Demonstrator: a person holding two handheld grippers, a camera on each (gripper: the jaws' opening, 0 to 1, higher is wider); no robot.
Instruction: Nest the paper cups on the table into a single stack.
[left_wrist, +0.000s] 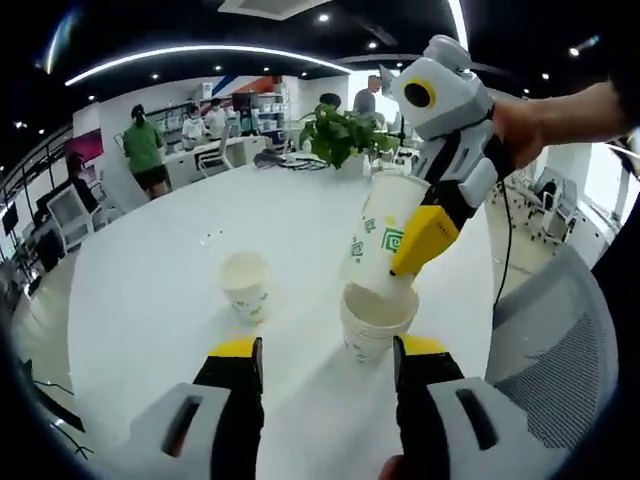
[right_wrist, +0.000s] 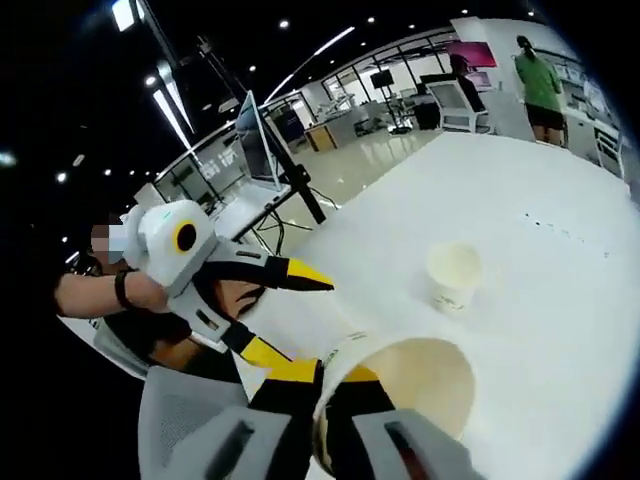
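Observation:
A stack of white paper cups (left_wrist: 372, 322) stands on the white table (left_wrist: 150, 290), just ahead of my open left gripper (left_wrist: 328, 375). Coming in from the upper right, my right gripper (left_wrist: 405, 262) is shut on the rim of a tilted cup with green print (left_wrist: 378, 232), whose base sits in the mouth of the stack. In the right gripper view that held cup (right_wrist: 410, 385) shows its open mouth, with my right gripper (right_wrist: 325, 405) clamped on the rim. The left gripper (right_wrist: 308, 325) stands open beside it. A lone cup (left_wrist: 245, 285) (right_wrist: 453, 273) stands upright farther off.
A potted plant (left_wrist: 340, 135) sits at the table's far side. A grey mesh chair (left_wrist: 560, 340) stands at the near right edge. People and desks are in the background behind the table. A hand (right_wrist: 150, 292) holds the left gripper.

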